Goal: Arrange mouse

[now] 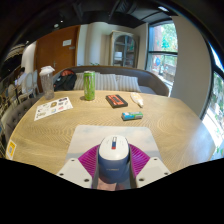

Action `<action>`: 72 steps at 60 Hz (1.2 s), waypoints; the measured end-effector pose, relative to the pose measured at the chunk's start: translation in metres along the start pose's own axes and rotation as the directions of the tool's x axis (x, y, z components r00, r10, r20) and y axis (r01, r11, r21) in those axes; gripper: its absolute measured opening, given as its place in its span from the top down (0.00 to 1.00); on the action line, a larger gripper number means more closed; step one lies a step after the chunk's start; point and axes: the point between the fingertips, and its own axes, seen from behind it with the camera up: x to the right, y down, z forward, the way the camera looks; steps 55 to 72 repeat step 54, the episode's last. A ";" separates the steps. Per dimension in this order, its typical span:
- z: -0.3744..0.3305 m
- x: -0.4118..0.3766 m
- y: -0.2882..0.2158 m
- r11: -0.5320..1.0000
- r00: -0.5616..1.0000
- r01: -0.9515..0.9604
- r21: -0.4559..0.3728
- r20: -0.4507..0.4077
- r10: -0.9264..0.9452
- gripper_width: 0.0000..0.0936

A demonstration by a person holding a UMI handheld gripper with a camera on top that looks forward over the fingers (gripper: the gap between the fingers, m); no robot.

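Note:
A mouse with a white top and a dark blue body sits between my gripper's two magenta pads. Both pads press on its sides, so the gripper is shut on it. The mouse is held above the near part of a grey rectangular mat that lies on the round wooden table.
On the table beyond the mat stand a green can, a dark box, a small teal item, a white item and a printed sheet. A sofa and a window lie behind.

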 end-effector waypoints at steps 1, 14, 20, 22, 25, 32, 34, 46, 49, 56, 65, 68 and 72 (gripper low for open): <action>0.002 0.000 0.002 1.000 1.000 -0.008 -0.003 0.005 0.008 0.54; 0.014 0.013 0.017 0.995 0.996 -0.088 -0.046 0.018 0.088 0.45; 0.009 0.019 0.023 0.988 0.992 -0.127 -0.084 0.007 0.129 0.27; 0.005 0.022 0.024 0.987 0.991 -0.130 -0.089 -0.005 0.130 0.16; -0.002 0.025 0.024 0.988 0.992 -0.128 -0.082 -0.019 0.127 0.10; -0.028 0.017 0.028 0.985 0.986 -0.161 -0.065 0.024 0.163 0.11; -0.037 0.013 0.027 0.982 0.982 -0.180 -0.049 0.045 0.182 0.10; -0.112 -0.008 0.046 0.974 0.966 -0.225 0.032 0.140 0.218 0.10; -0.127 -0.011 0.056 0.973 0.966 -0.223 0.052 0.144 0.214 0.10; -0.152 -0.014 0.069 0.968 0.963 -0.232 0.090 0.162 0.216 0.10; -0.152 -0.014 0.069 0.968 0.963 -0.232 0.090 0.162 0.216 0.10; -0.152 -0.014 0.069 0.968 0.963 -0.232 0.090 0.162 0.216 0.10; -0.152 -0.014 0.069 0.968 0.963 -0.232 0.090 0.162 0.216 0.10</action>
